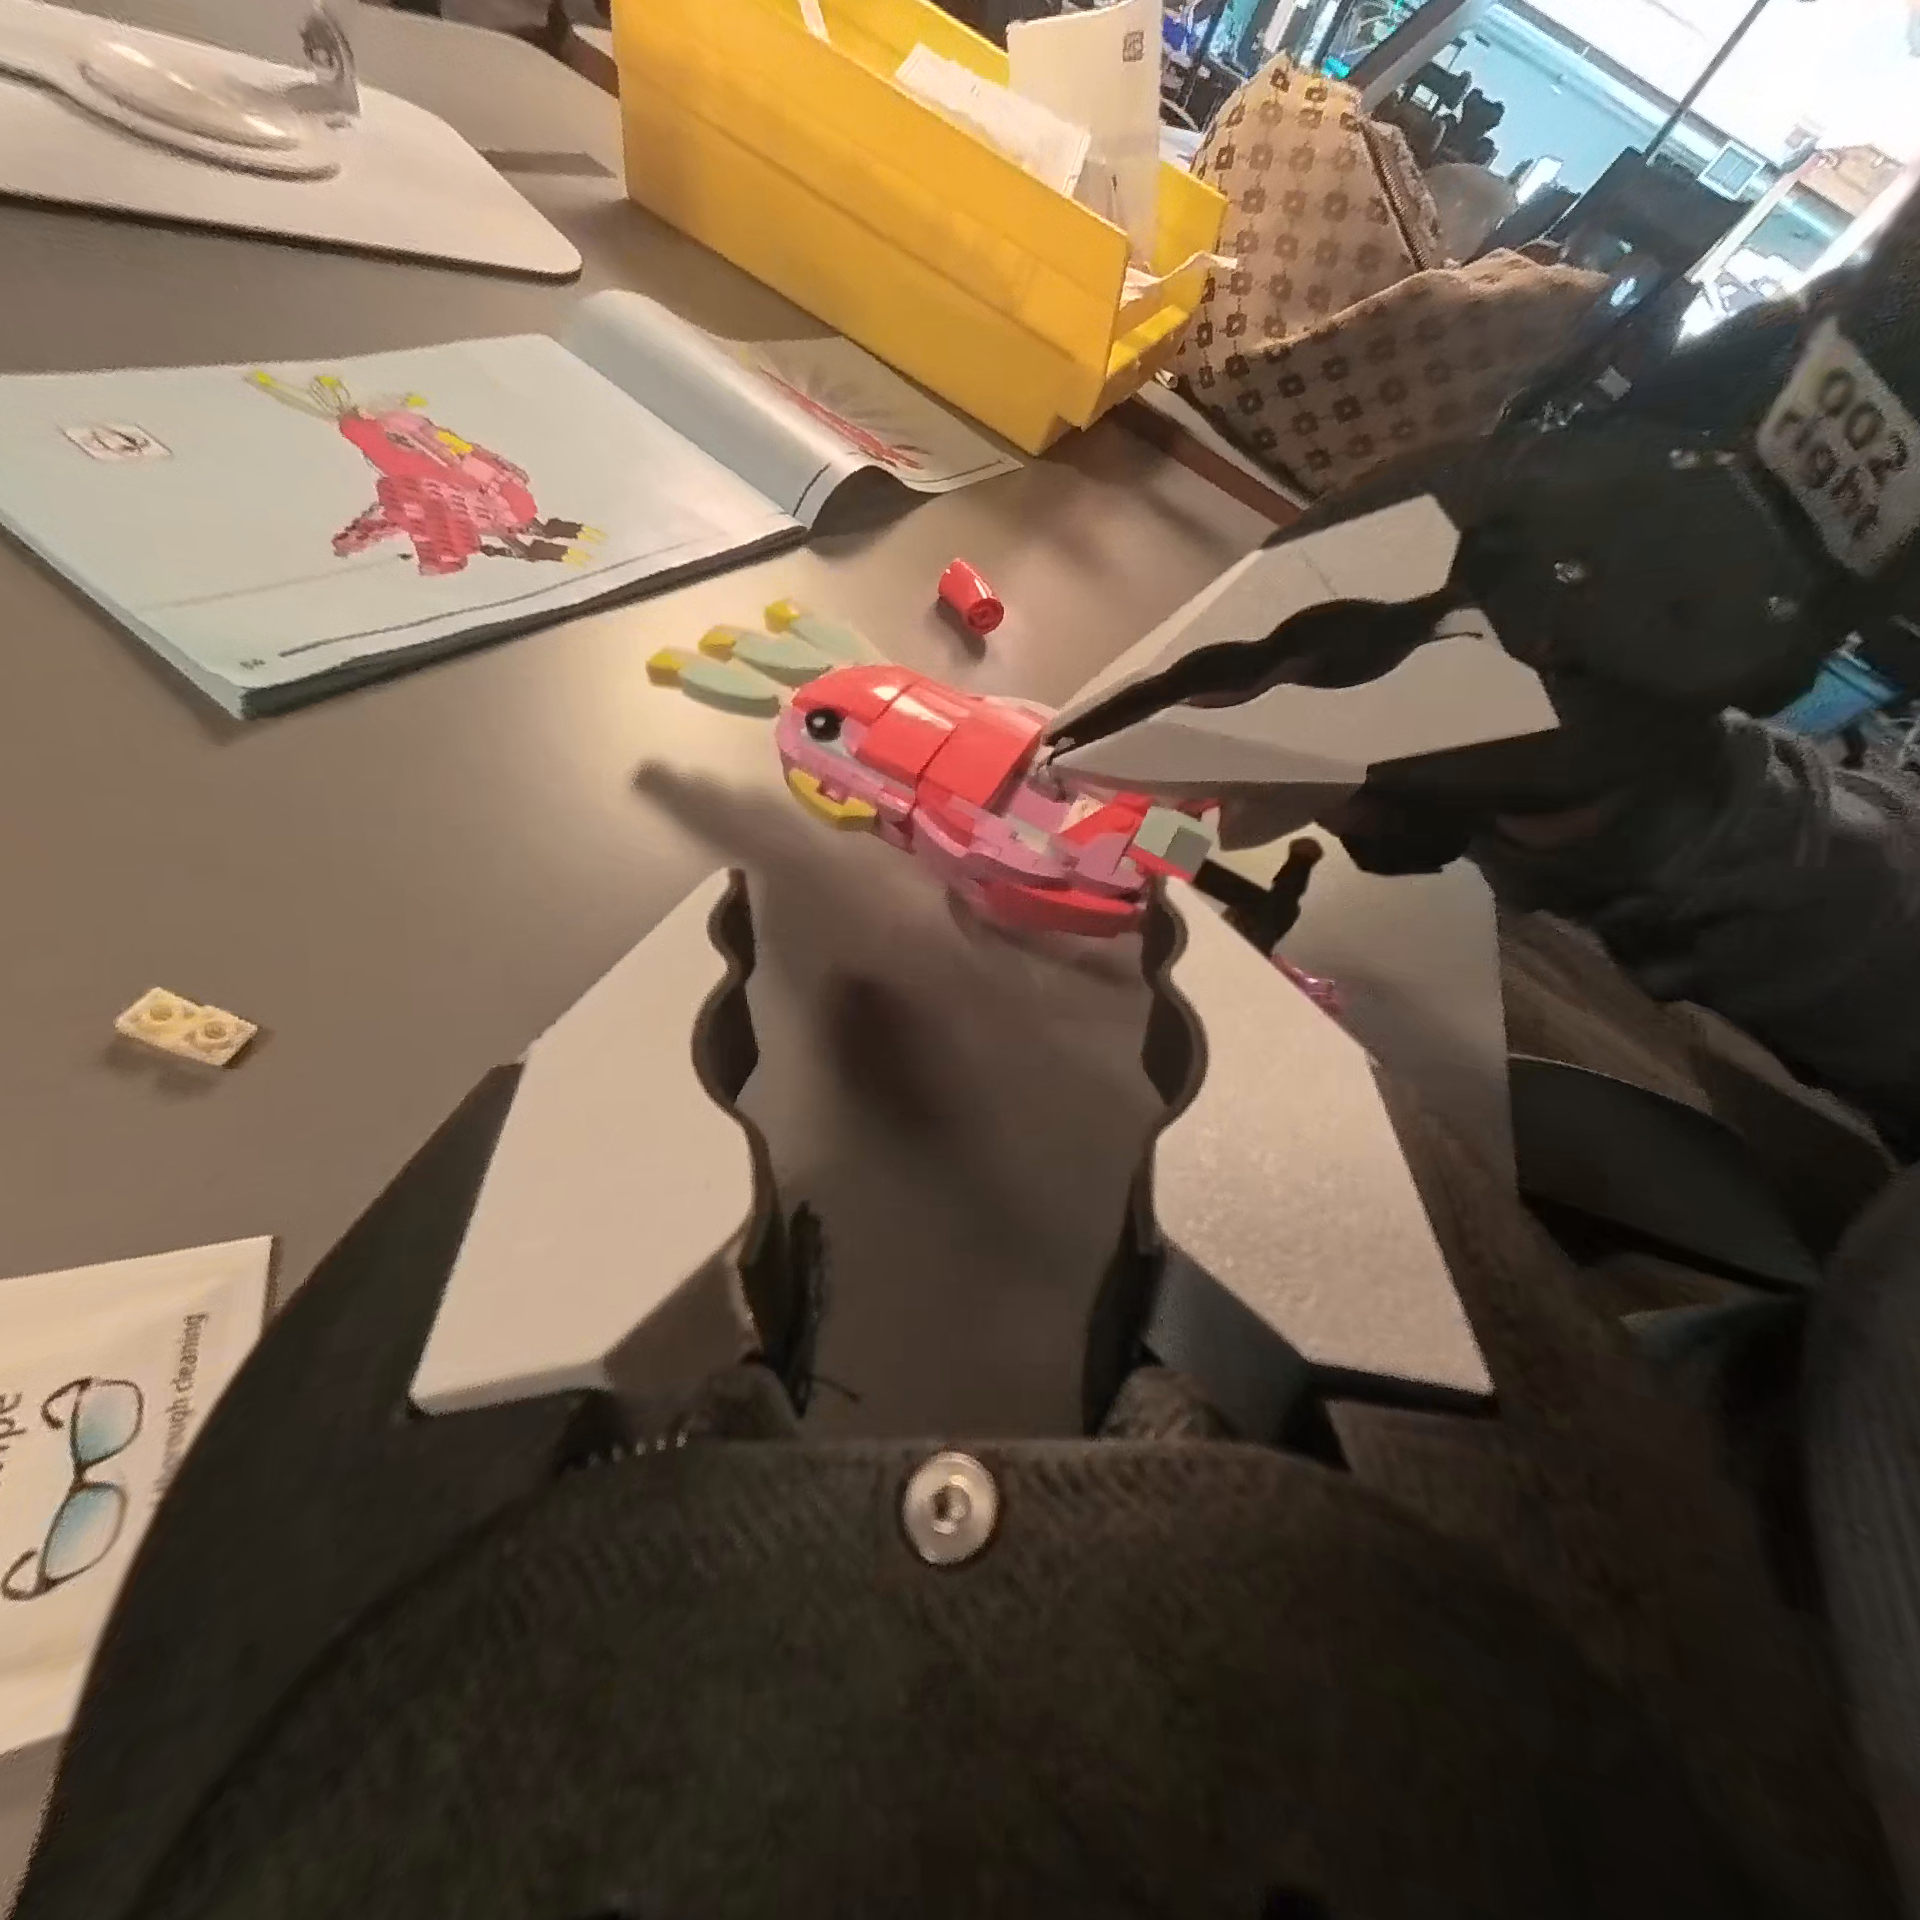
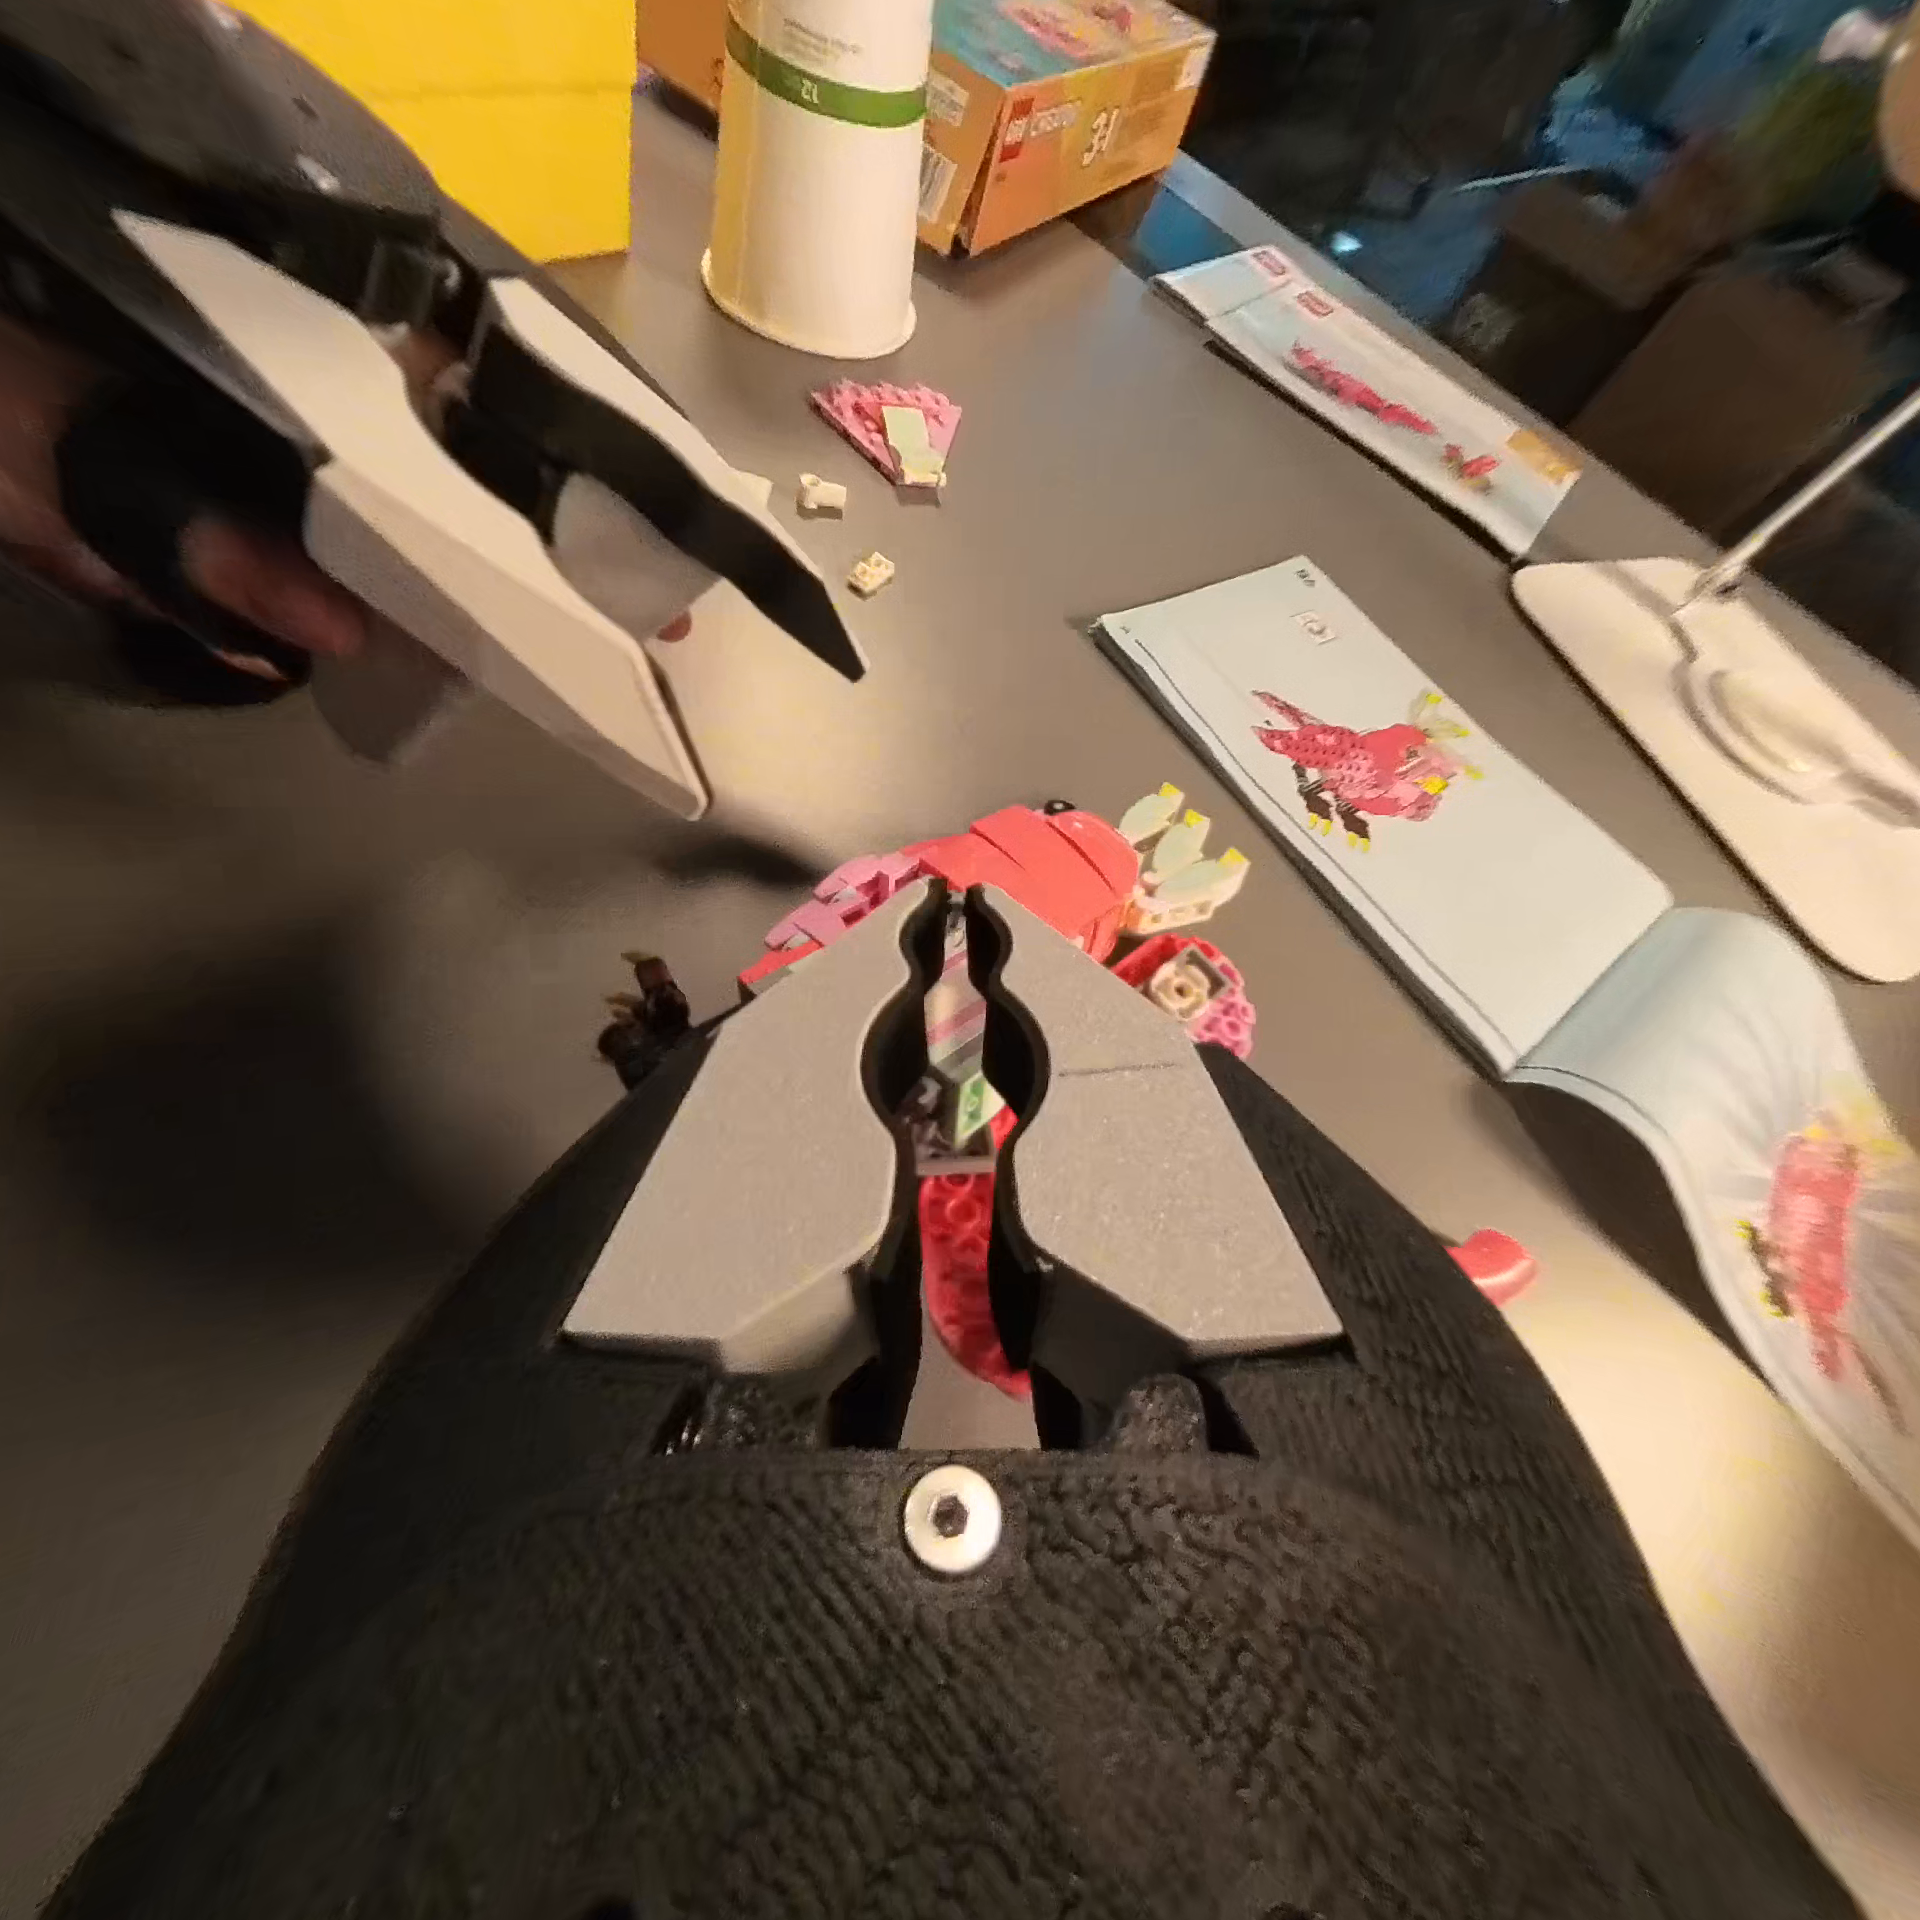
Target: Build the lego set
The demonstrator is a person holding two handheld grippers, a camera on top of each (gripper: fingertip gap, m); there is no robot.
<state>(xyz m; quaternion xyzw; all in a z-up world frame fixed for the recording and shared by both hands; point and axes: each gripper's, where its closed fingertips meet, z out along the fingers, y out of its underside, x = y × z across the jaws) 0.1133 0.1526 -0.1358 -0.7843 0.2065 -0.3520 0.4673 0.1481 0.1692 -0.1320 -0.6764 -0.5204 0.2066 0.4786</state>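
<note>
A red and pink brick bird [image 1: 935,769] with a yellow beak and pale green crest feathers hangs just above the dark table [image 1: 416,883], with its shadow beneath. My right gripper [image 2: 951,896] is shut on a thin part of the bird's back [image 2: 1039,852]. The left wrist view shows its tips [image 1: 1049,743] pinching there. My left gripper [image 1: 945,925] is open and empty, with its fingers just short of the bird's underside. In the right wrist view the left gripper [image 2: 774,732] hovers up and to the left of the bird.
An open instruction booklet [image 1: 364,499], a red cone piece [image 1: 971,603], a cream plate [image 1: 185,1027], a yellow bin [image 1: 883,208] and a patterned bag [image 1: 1351,343] lie around. A white cylinder [image 2: 821,177], a pink plate assembly [image 2: 888,421], small cream pieces [image 2: 871,571] and dark claw pieces [image 2: 644,1013] are on the table. To the cream plate [image 1: 185,1027]: left tips about 10 cm, right tips about 15 cm. It turns up in the right wrist view [image 2: 870,570] as well.
</note>
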